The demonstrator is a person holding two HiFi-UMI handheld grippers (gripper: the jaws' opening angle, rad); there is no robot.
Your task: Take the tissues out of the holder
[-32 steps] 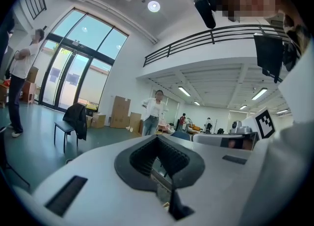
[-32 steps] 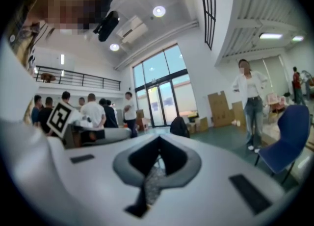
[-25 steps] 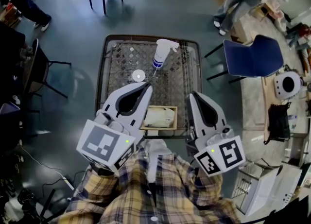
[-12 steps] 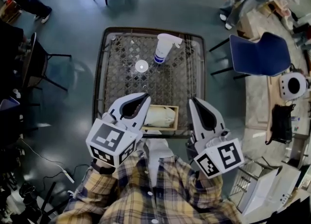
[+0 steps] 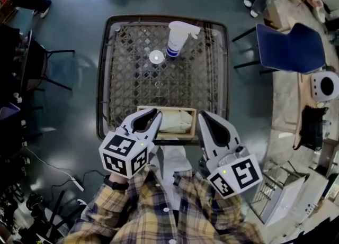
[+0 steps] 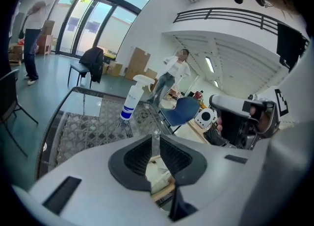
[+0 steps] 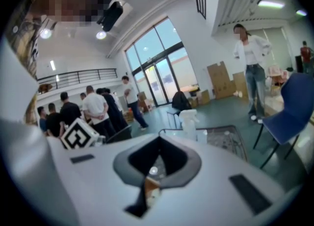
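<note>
On tbl (image 5: 132, 68): holder (image 5: 177, 135), long axis L-R

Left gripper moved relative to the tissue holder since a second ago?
Yes. The left gripper pulled back toward the person: its tips were beyond the tissue holder, now over its left end. Fingers opening, nothing between them.
</note>
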